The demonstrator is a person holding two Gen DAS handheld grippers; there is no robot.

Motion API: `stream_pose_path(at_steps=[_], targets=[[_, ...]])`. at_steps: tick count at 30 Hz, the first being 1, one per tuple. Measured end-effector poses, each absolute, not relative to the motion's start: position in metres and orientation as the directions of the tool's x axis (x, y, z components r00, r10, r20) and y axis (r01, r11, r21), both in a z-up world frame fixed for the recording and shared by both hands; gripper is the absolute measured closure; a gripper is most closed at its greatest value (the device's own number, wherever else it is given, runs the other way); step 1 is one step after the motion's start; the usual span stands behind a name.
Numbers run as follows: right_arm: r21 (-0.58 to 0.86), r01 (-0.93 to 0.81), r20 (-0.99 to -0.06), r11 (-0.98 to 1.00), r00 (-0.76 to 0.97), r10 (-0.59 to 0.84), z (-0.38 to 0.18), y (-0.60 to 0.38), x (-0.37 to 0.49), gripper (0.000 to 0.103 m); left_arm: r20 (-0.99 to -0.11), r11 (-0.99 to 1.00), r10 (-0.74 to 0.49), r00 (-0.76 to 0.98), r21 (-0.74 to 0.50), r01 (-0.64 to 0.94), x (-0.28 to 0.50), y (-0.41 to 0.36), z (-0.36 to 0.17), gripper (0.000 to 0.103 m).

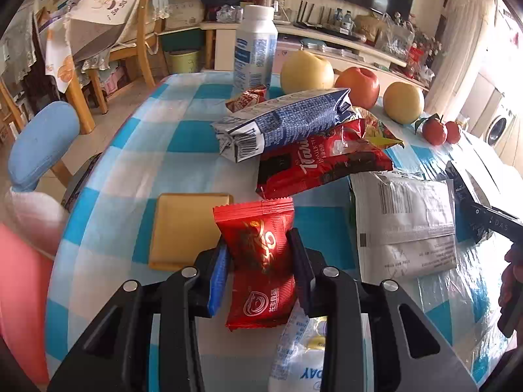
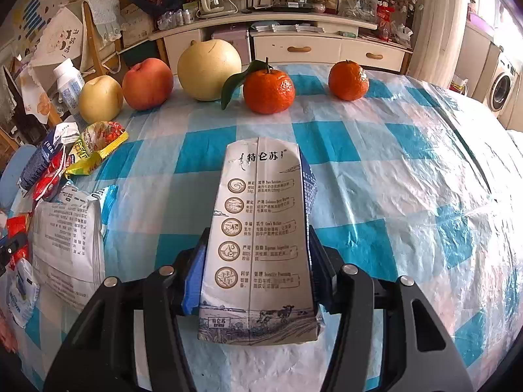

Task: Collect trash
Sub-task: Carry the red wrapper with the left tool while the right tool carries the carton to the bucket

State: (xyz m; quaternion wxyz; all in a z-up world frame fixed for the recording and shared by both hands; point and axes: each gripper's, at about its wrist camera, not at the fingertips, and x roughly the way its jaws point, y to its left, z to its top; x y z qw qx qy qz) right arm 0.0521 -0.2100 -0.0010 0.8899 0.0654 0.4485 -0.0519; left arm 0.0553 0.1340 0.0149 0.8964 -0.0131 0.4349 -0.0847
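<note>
My left gripper [image 1: 260,254] is shut on a small red snack wrapper [image 1: 260,261], held above the checked table. Ahead of it lie a flattened blue milk carton [image 1: 284,121], a red Tavi wrapper [image 1: 323,163], a white printed pouch [image 1: 405,222] and a yellow flat pad [image 1: 186,228]. My right gripper [image 2: 258,254] is shut on a flattened white milk carton [image 2: 261,238], held above the table. The trash pile shows at the left of the right wrist view: a yellow snack wrapper [image 2: 98,150] and the white pouch [image 2: 70,238].
Fruit stands along the far edge: pears [image 2: 209,68], an apple [image 2: 147,83], two tangerines [image 2: 268,89]. A white bottle [image 1: 256,52] stands behind the pile. A blue chair [image 1: 42,143] is at the table's left. The right gripper's body [image 1: 483,215] shows at the right of the left wrist view.
</note>
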Motion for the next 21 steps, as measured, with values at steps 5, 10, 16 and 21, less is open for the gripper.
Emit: stream_pose_path(at_steps=[5,10,16,21], targets=[[0.098,0.17,-0.799,0.981,0.601,-0.024,0.0,-0.214,0.046,0.047,-0.753,0.981,-0.193,0.629,-0.162,0.106,0.04,0.148,0.022,0.067],[0.104,0.18,-0.782,0.978,0.622,-0.031,0.007,-0.213,0.035,0.047,-0.732,0.976,-0.208,0.649,-0.201,0.085,0.027,0.16,0.03,0.067],[0.124,0.174,-0.761,0.977,0.648,-0.019,0.02,-0.205,0.017,0.047,-0.71,0.97,-0.218,0.67,-0.234,0.068,0.013,0.18,0.042,0.067],[0.153,0.152,-0.728,0.976,0.686,0.008,0.038,-0.192,-0.002,0.047,-0.686,0.964,-0.227,0.691,-0.261,0.058,0.007,0.197,0.058,0.067]])
